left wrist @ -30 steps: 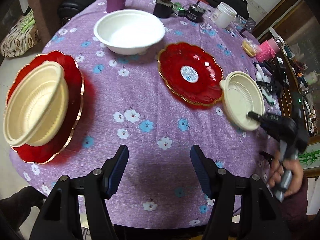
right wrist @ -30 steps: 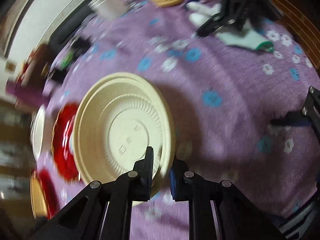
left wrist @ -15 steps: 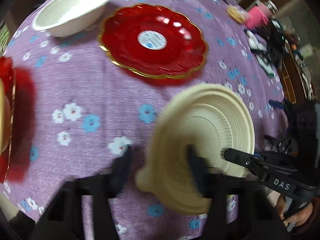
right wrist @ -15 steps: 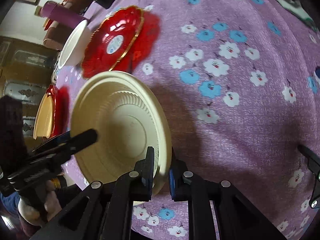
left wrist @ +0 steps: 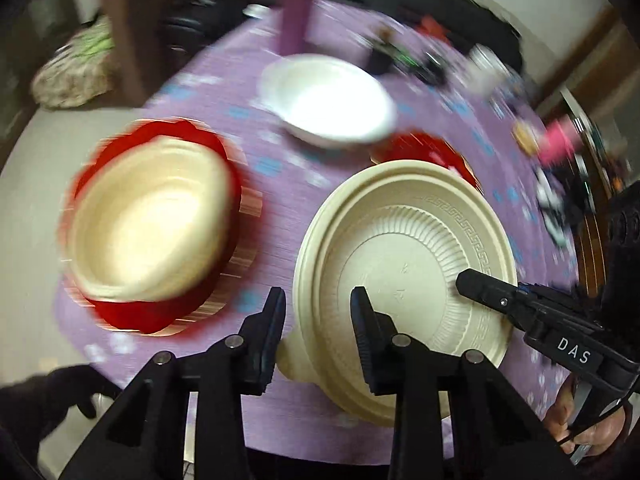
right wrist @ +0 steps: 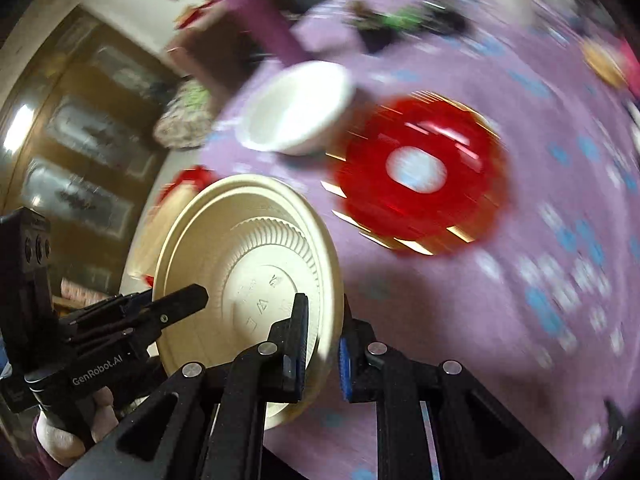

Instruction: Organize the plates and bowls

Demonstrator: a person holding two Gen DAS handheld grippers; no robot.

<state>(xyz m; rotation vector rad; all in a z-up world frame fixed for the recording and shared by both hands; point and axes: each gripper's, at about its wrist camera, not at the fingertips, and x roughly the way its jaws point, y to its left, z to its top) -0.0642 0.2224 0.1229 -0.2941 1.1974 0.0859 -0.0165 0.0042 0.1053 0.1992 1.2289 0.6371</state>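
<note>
A cream bowl (left wrist: 404, 264) is held in the air between both grippers, tilted, above the purple tablecloth. My right gripper (right wrist: 322, 344) is shut on its rim, which sits between the fingers. My left gripper (left wrist: 318, 320) straddles the opposite rim with its jaws still apart. It also shows in the right wrist view (right wrist: 248, 276). Another cream bowl (left wrist: 152, 224) rests on a red plate (left wrist: 120, 312) at the left. A second red plate (right wrist: 420, 172) lies bare on the table. A white bowl (left wrist: 328, 100) stands behind.
A purple cylinder (left wrist: 296, 12) stands at the back behind the white bowl. Small dark items and a white cup (left wrist: 482, 68) crowd the far edge. A pink object (left wrist: 556, 140) and clutter lie at the right. The table edge runs close below the grippers.
The right gripper carried the cream bowl leftward, towards the stacked bowl and plate. The left gripper's jaws have closed in around the bowl's near rim. Both views swung left.
</note>
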